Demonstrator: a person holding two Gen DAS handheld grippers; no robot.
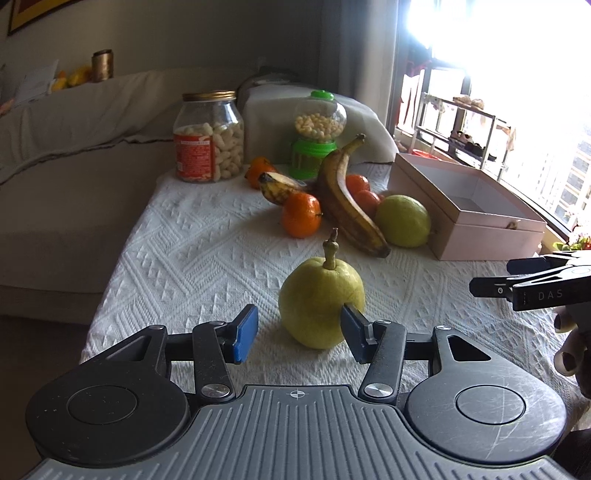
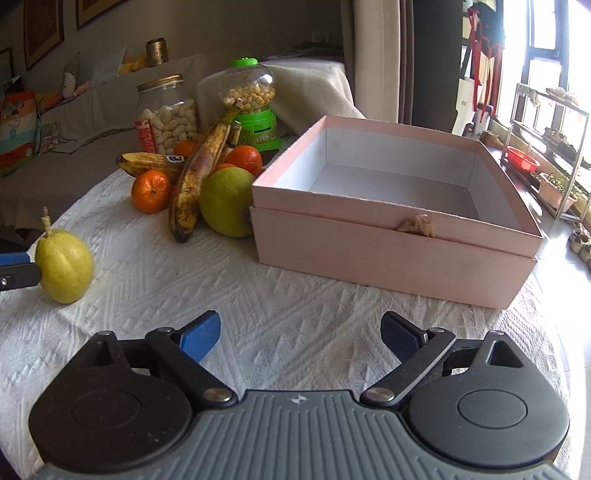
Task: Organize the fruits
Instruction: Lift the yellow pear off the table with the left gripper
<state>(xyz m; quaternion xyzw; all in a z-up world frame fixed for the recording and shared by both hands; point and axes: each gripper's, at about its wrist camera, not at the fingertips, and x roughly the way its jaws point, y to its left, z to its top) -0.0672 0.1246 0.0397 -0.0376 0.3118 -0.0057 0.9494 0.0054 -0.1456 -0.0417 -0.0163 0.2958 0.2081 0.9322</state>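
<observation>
You're in a home living room, covered sofa (image 1: 74,122) behind the clothed table (image 1: 192,258), framed pictures (image 2: 42,31) on the wall, curtain (image 2: 376,59), snack jar (image 1: 208,136), shoe rack (image 2: 550,147) by the window.

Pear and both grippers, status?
Left gripper open, pear between its pads, upright on the cloth. Right gripper open, empty. Pink box empty. Path clear.

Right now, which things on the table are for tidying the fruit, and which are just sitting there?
For the job:
pear
long banana
short banana
oranges
round green fruit
pink box, nothing inside

Just sitting there:
peanut jar
green candy dispenser
white tablecloth
</observation>
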